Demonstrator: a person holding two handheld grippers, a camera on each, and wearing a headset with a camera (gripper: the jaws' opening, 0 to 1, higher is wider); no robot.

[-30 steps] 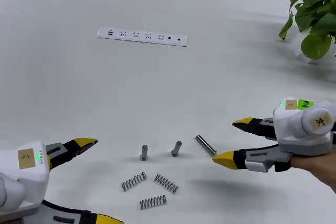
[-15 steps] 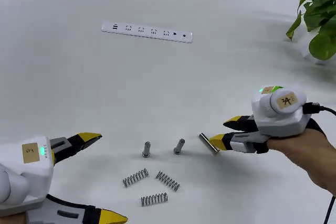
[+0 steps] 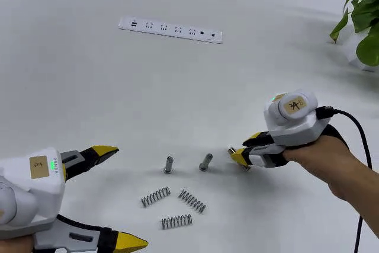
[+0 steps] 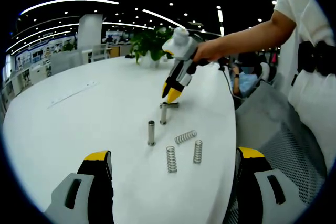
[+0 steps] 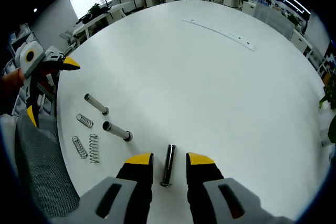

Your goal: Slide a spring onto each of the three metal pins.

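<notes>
Yellow-tipped left gripper (image 3: 119,197) low at left, jaws wide apart above the white surface (image 3: 89,87). To its right, two short metal pins (image 3: 169,164) stand upright, with three coiled wire springs (image 3: 176,222) lying loose near them. Farther right, the right gripper (image 3: 241,157) has its jaws narrowed around a third metal pin (image 5: 168,165) lying flat, a gap on either side.

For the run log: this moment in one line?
right gripper: open, straddling lying pin | left gripper: open, empty | two pins upright | three springs loose
</notes>
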